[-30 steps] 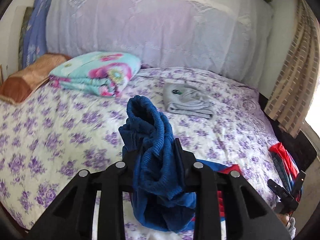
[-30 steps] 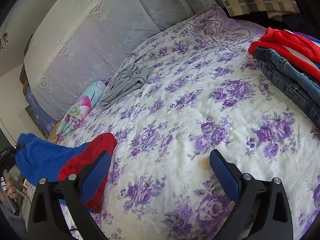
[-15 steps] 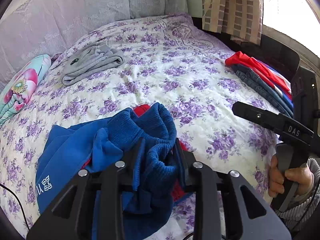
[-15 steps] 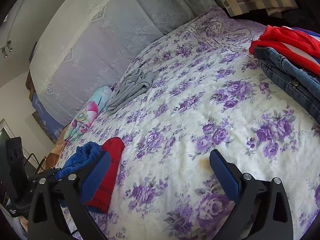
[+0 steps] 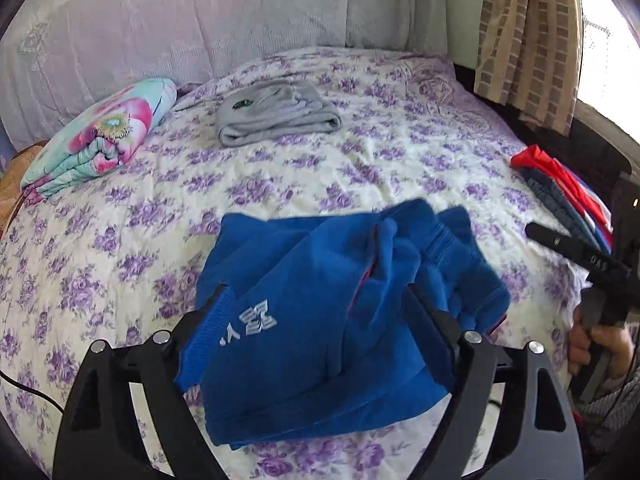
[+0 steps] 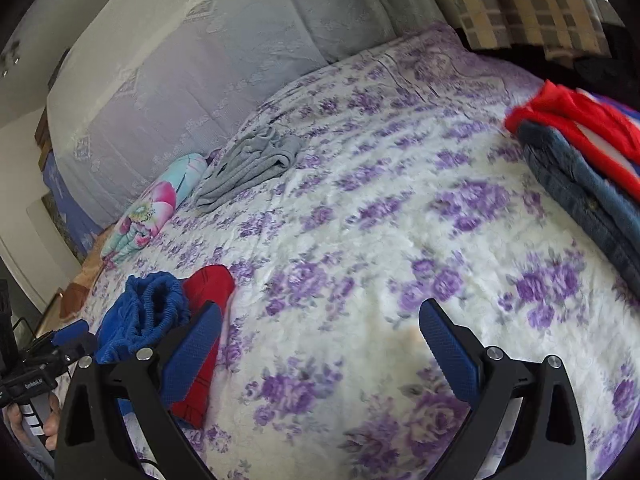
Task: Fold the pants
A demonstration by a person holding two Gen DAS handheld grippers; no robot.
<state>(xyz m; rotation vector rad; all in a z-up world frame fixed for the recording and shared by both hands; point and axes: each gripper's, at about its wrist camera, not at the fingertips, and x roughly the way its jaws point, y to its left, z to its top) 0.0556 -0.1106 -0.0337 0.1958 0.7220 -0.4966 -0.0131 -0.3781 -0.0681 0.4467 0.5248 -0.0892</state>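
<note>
The blue pants with a red lining and a white logo lie bunched on the flowered bedspread, folded over. My left gripper is open, its fingers wide apart with the pants lying loose between them. In the right wrist view the pants show at lower left, blue with red fabric beside. My right gripper is open and empty above bare bedspread, to the right of the pants. It also shows in the left wrist view.
Folded grey pants lie at the far side of the bed. A rolled flowered blanket lies at the far left. A stack of jeans and red clothes sits at the right edge. A curtain hangs at the right.
My left gripper has opened and let go of the blue pants, which now lie spread on the bed. The right gripper shifted slightly; it stays open.
</note>
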